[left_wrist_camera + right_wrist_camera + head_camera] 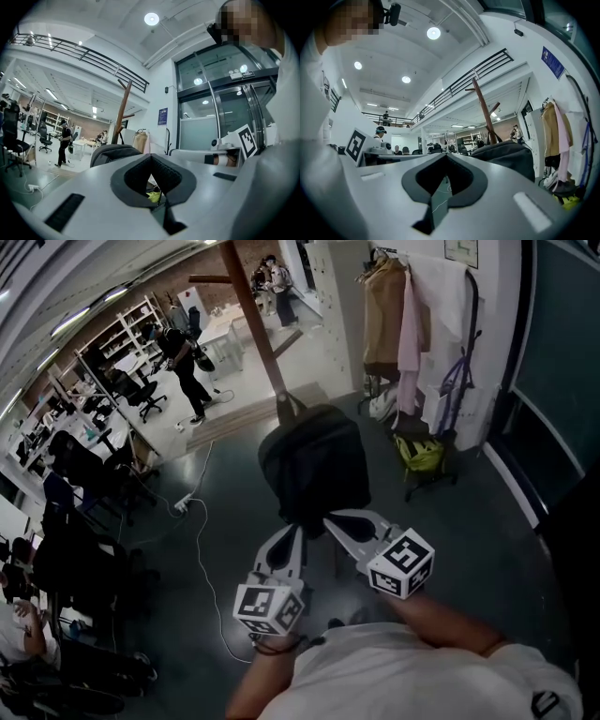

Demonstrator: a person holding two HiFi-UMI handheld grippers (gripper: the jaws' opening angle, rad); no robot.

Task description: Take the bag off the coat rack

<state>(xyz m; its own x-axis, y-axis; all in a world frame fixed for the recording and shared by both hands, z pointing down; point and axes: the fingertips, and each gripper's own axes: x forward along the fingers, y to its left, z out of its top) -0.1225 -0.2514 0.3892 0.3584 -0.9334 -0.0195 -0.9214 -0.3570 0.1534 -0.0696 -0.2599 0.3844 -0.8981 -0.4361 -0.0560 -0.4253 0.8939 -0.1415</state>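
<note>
A black backpack (314, 465) hangs by its top loop from a slanted wooden coat rack (253, 315). Both grippers sit just below the bag's bottom edge in the head view. My left gripper (293, 532) is shut with nothing in it, its tips close under the bag. My right gripper (331, 519) is shut too and empty, its tips at the bag's lower edge. In the left gripper view the backpack (112, 152) rises just beyond the closed left gripper (151, 157), with the rack (123, 110) behind. The right gripper view shows the backpack (506, 154) to the right of the right gripper (446, 157).
A garment rail with coats (398, 315) and a yellow-green bag (420, 454) stands at the right, by a glass door (553, 381). A power strip and cable (183, 504) lie on the floor at left. Office chairs, desks and a standing person (183, 362) fill the left side.
</note>
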